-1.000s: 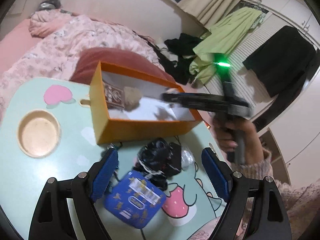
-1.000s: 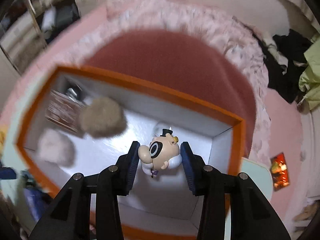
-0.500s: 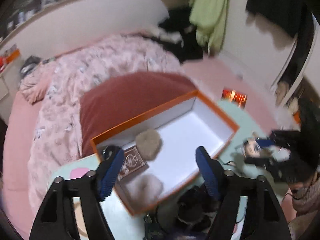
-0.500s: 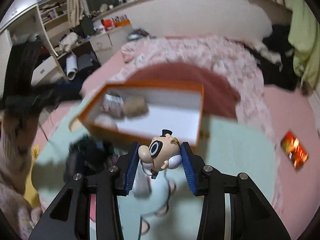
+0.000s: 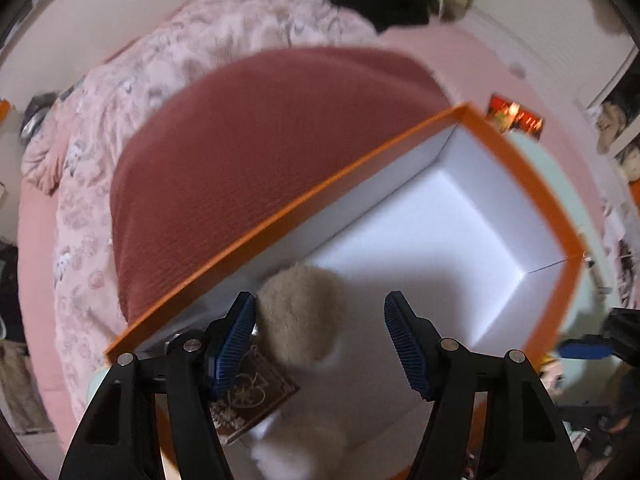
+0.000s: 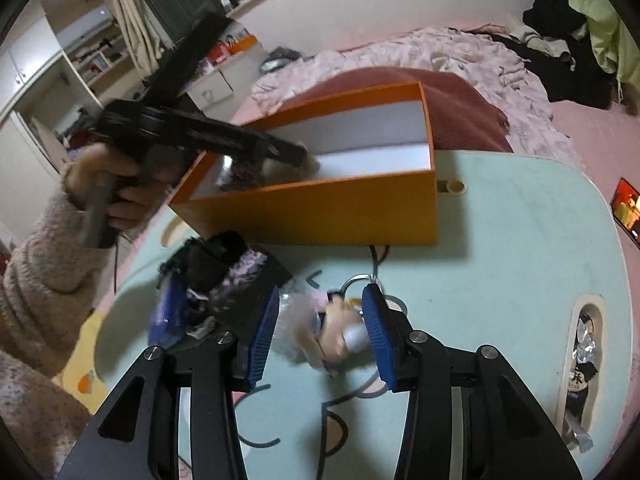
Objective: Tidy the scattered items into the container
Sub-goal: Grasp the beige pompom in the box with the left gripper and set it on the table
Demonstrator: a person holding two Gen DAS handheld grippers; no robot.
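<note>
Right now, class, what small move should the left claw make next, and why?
Probably lift the left claw clear of the orange box: it gapes empty, the beige pompom already lies inside, and a dark pile waits on the table.

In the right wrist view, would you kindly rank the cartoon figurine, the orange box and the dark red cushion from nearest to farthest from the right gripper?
1. The cartoon figurine: lying on the table between the open fingers of the right gripper.
2. The orange box: ahead, mid-table.
3. The dark red cushion: behind the box, past the table's far edge.
</note>
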